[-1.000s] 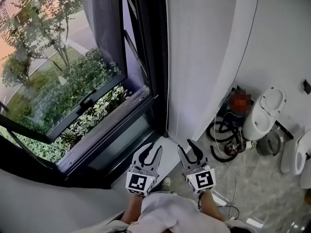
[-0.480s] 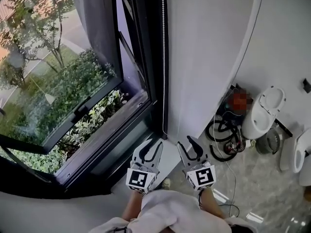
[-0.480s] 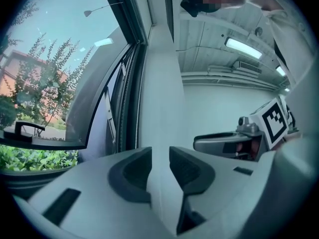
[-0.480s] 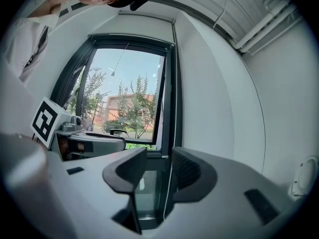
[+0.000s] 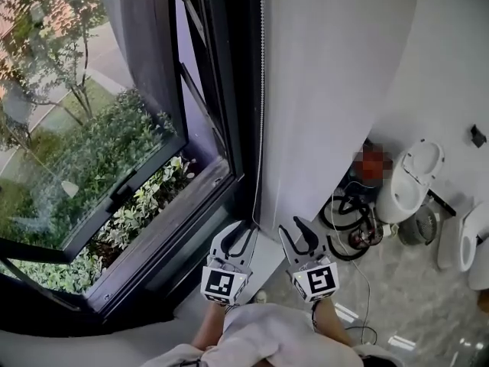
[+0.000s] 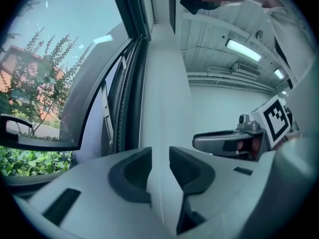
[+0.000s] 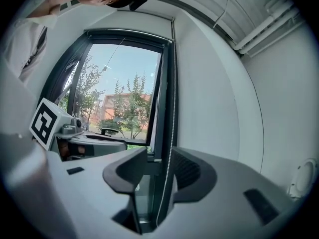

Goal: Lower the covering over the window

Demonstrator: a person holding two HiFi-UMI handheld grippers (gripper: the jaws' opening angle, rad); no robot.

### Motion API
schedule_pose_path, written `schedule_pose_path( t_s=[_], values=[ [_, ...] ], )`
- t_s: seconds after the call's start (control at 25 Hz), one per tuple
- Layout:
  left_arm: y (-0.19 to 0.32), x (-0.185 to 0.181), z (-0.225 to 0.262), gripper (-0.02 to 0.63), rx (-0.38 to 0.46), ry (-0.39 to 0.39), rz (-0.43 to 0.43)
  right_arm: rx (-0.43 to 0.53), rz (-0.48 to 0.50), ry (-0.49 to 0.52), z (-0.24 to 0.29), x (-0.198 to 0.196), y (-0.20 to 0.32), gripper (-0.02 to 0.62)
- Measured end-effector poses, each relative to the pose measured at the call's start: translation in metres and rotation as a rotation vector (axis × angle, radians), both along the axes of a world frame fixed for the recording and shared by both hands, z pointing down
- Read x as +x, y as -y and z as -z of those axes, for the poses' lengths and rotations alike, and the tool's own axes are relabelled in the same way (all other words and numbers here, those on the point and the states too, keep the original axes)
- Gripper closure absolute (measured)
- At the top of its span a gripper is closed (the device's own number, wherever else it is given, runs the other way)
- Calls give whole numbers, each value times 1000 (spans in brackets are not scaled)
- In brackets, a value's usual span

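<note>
Window cord [image 5: 261, 90] runs off the head view's top edge.

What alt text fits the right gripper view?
The right gripper, open and empty, frames a thin cord hanging beside the dark window frame ahead. Trees and a brick building show through the glass; the left gripper sits at left, a white wall at right.

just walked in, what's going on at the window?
A person stands at an open window with a gripper in each hand. The left gripper and right gripper are both open and empty, pointing toward the right side of the frame, where a thin pull cord hangs. The cord lines up with the right gripper's gap but isn't gripped. No covering is down yet.
</note>
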State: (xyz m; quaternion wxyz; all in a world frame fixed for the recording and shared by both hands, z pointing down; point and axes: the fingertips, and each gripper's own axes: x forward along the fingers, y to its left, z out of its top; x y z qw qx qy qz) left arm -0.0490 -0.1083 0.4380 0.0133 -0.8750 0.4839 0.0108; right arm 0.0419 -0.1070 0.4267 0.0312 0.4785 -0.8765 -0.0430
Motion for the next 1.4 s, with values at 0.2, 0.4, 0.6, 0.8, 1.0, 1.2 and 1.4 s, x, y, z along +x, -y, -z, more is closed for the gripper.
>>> schedule_pose_path(
  t_s=[0.2, 0.4, 0.6, 0.8, 1.0, 1.2, 1.4],
  values=[
    [18, 0, 2, 491, 10, -1, -24, 4, -30, -1, -1, 0, 17, 446],
    [38, -2, 7, 491, 26, 5, -21, 9, -43, -3, 3, -2, 33, 446],
    [52, 2, 18, 491, 45, -6, -10, 15, -45, -8, 7, -2, 46, 448],
    [66, 1, 16, 491, 44, 8, 20, 17, -26, -4, 8, -3, 58, 449],
    [85, 5, 14, 491, 36, 24, 61, -2, 21, 10, 3, -7, 70, 453],
    [103, 11, 9, 491, 16, 44, 94, -35, 73, 28, -5, -12, 78, 453],
    [118, 21, 7, 489, 12, 65, 110, -47, 96, 33, -8, -8, 90, 453]
  ],
)
